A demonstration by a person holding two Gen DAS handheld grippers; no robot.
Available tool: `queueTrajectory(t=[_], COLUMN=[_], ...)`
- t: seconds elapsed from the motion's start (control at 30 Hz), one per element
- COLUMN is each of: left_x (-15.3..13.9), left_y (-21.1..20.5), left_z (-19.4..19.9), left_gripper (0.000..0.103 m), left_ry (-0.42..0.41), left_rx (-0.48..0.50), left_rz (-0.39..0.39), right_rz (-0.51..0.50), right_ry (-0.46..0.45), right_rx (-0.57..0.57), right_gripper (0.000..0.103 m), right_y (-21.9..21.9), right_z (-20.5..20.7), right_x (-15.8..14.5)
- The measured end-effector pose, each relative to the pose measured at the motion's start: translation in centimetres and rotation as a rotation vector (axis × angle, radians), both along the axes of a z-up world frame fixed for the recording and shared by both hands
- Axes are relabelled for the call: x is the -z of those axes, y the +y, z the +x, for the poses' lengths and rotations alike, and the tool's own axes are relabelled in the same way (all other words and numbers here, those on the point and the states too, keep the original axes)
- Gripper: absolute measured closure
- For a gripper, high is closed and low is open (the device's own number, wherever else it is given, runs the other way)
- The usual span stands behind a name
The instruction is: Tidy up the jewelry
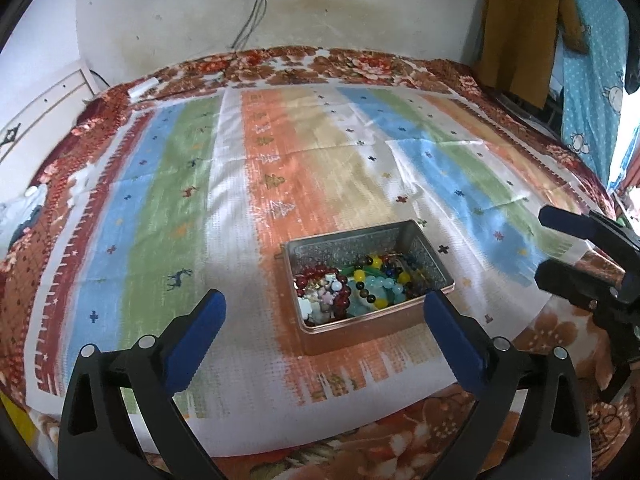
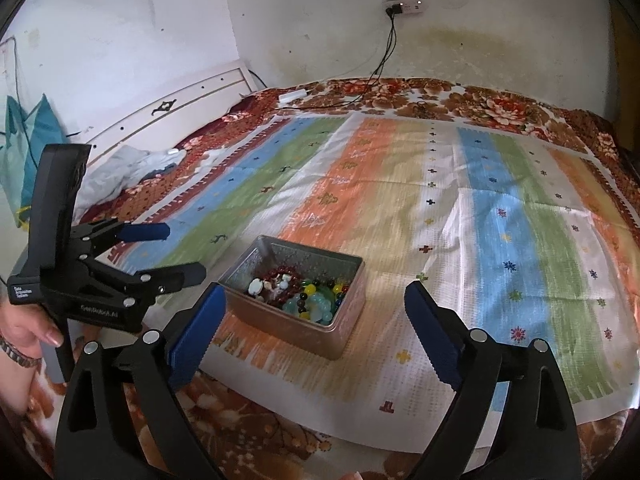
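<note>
Left gripper (image 1: 325, 312): blue-padded black fingers standing wide apart, holding nothing.
Rectangular metal tin (image 1: 360, 332): sitting lidless on striped cloth (image 1: 160, 200), holding mixed coloured bead bracelets (image 1: 356, 288).
Right gripper (image 1: 546, 242): showing at right edge, fingers spread.

The left gripper (image 1: 325, 306) is built of matte black plastic arms with triangular cut-outs, each arm carrying round silver screw heads near its pivots, and its two fingers (image 1: 200, 334) are faced with royal-blue pads. Seen from the right wrist camera, its body bears white lettering on the side and a small white label on the rear block, beneath a tall black upright housing. The right gripper (image 2: 316, 308) has the same black arms, silver screws and blue pads with saw-toothed inner edges. The person's left hand (image 2: 24, 330) shows bare skin, a pale fingernail and a dark beaded bracelet at the wrist.
</note>
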State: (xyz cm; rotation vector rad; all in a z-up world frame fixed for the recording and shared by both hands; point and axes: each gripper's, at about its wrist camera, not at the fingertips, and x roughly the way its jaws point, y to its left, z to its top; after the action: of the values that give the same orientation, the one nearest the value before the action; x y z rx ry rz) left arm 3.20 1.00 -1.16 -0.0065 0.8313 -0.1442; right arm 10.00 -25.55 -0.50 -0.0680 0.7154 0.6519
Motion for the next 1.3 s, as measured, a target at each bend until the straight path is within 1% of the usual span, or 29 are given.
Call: queueTrajectory(t=[0.17,0.37,0.6,0.73,0.8,0.9,1.03,1.3], left_x=[-0.4,-0.6,-0.8,-1.1,-1.1,-1.0,-1.3,-1.4], left_y=[0.0,-0.1,-0.6,-1.0,-1.2,-1.4,-1.5,-1.3], left_z=[-0.6,-0.8,-1.3,-1.8,-1.9,-2.1,-2.5,-2.6], left_gripper=[0.006,0.006,0.006,0.006,0.006,0.006,0.006,0.006], left_ry=[-0.045,-0.062,-0.096,-0.124,-0.128,-0.13,-0.156,-0.171], left_rx=[-0.015,-0.007,-0.007,0.009,0.01,0.025,0.028,0.007], left_rz=[0.017,0.004,0.02,0.026,0.039,0.038,0.043,0.038], right_rz=[0.012,0.034,0.034,0.044,0.043,0.042,0.048,0.045], right_ry=[-0.017,-0.018,-0.01,-0.014,-0.016,-0.012,-0.009,-0.004], right_rx=[-0.009,-0.014,-0.017,-0.021,-0.017,-0.012,-0.014,-0.009], right_gripper=[0.012,0.012,0.012,0.012,0.012,0.012,0.012,0.012], right_y=[-0.1,-0.3,-0.4,-0.5,-0.5,-0.5,-0.5,-0.7], right_z=[-0.3,-0.3,-0.2,-0.3,-0.3,-0.2,-0.3,-0.5], right_x=[0.1,0.2,0.4,0.5,0.5,0.6,0.6,0.9])
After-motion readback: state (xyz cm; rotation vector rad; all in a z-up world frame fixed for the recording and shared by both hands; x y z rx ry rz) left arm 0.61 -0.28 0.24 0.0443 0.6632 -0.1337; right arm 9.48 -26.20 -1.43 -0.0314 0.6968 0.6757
